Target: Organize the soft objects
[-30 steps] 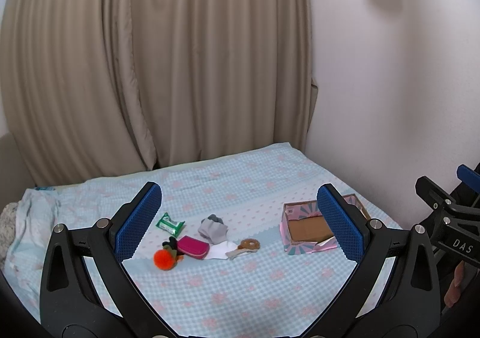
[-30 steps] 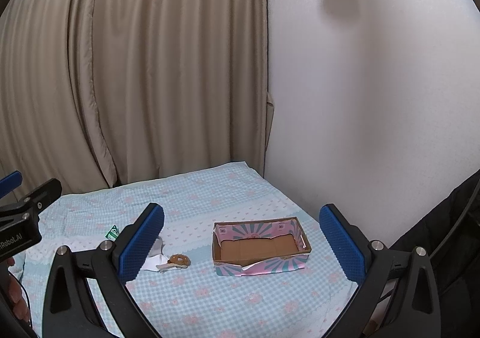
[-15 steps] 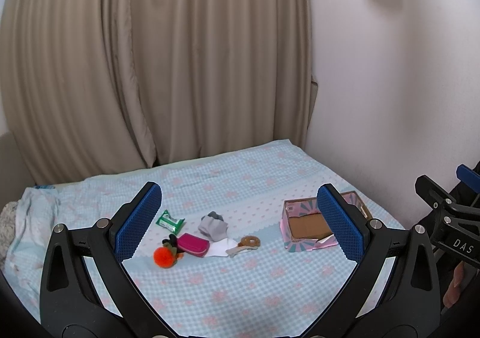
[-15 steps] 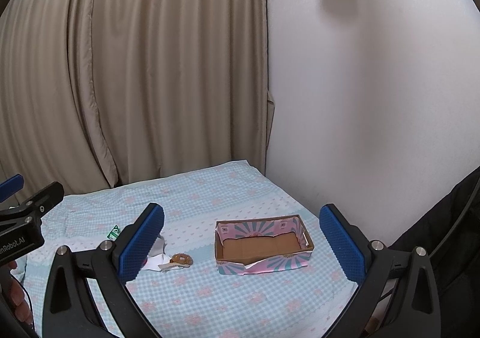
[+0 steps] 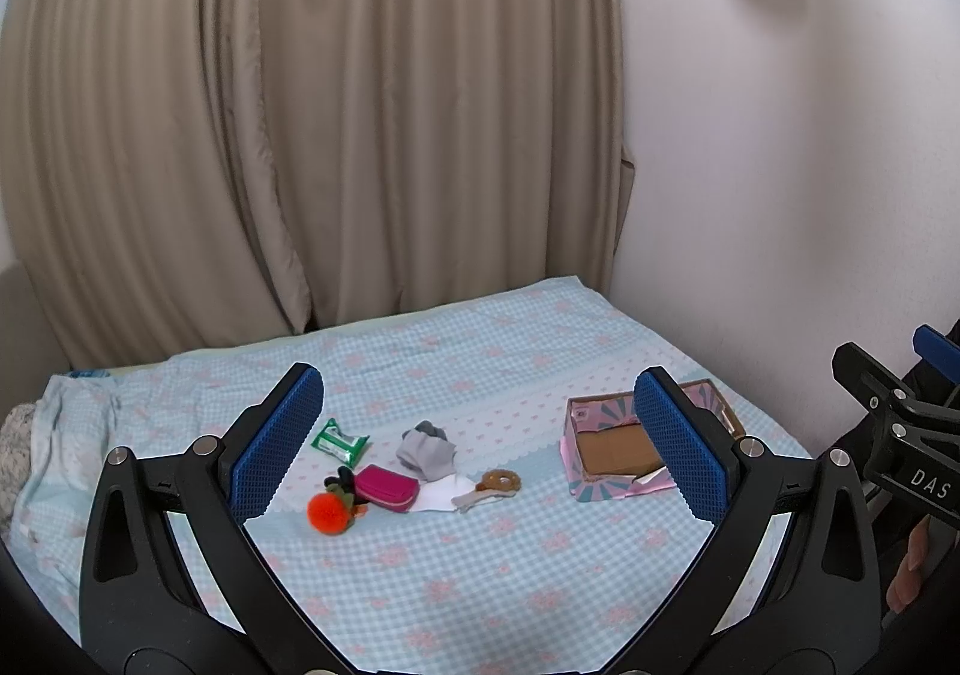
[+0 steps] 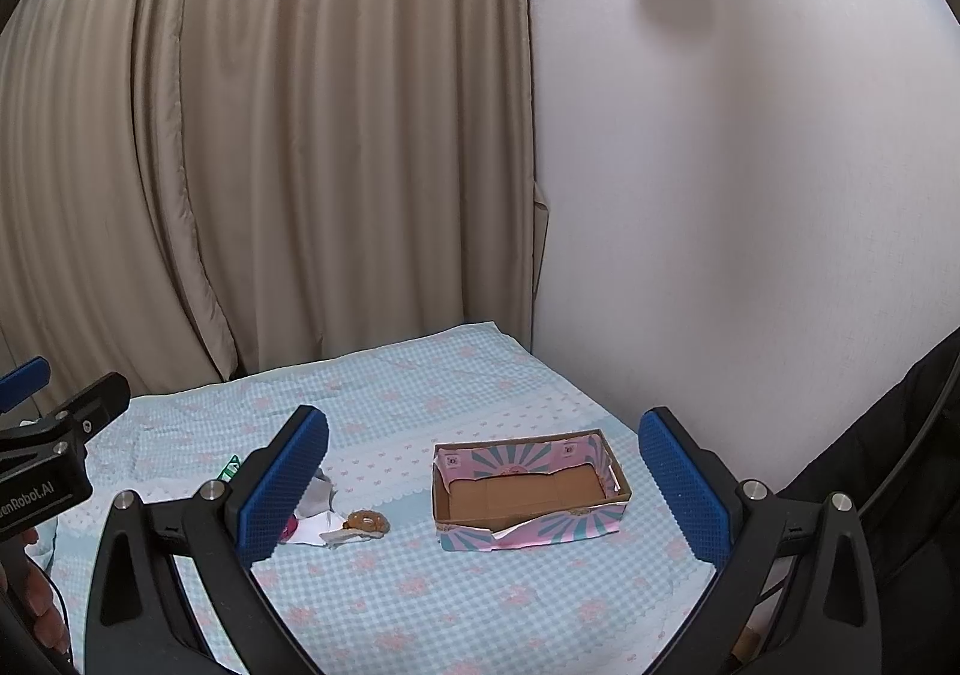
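Between and beyond the spread, empty fingers of the left gripper [image 5: 480,450], small soft objects [image 5: 414,465] clustered touching on the bed [image 5: 480,573], risking multi-grabs; right gripper [image 6: 485,486] likewise spread around the empty box [image 6: 528,495].

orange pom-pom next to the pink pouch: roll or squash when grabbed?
The orange pom-pom looks fuzzy and round, so it probably squashes between pads and feels light. A dark knitted bit is attached at its upper side, which likely stops free rolling. On the soft bedsheet a push would probably drag it.
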Tool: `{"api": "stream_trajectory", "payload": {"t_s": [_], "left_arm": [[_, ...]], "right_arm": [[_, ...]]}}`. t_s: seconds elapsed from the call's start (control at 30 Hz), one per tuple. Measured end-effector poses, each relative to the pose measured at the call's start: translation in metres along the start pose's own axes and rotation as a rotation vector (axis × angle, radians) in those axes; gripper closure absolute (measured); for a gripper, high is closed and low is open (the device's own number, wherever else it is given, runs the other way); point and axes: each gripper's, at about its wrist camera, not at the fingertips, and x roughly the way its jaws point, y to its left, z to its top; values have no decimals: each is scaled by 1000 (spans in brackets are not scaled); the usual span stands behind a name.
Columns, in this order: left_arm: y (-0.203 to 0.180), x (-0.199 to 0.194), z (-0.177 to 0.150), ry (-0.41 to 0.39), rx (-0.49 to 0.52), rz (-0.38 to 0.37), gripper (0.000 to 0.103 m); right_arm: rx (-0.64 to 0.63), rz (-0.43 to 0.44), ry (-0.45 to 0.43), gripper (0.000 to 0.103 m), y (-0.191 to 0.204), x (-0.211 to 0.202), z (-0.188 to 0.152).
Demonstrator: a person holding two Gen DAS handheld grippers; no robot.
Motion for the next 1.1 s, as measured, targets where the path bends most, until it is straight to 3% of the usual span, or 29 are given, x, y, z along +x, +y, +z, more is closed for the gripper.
{"api": "stream_trajectory", "payload": {"t_s": [1.0, 1.1], "left_arm": [[-6, 0, 1, 3, 6, 1, 0], [-7, 2, 4, 31, -15, 0, 0]], "right_arm": [[9, 1, -16, 0, -6, -2, -2], [9, 2, -17, 0, -7, 0, -2]]}}
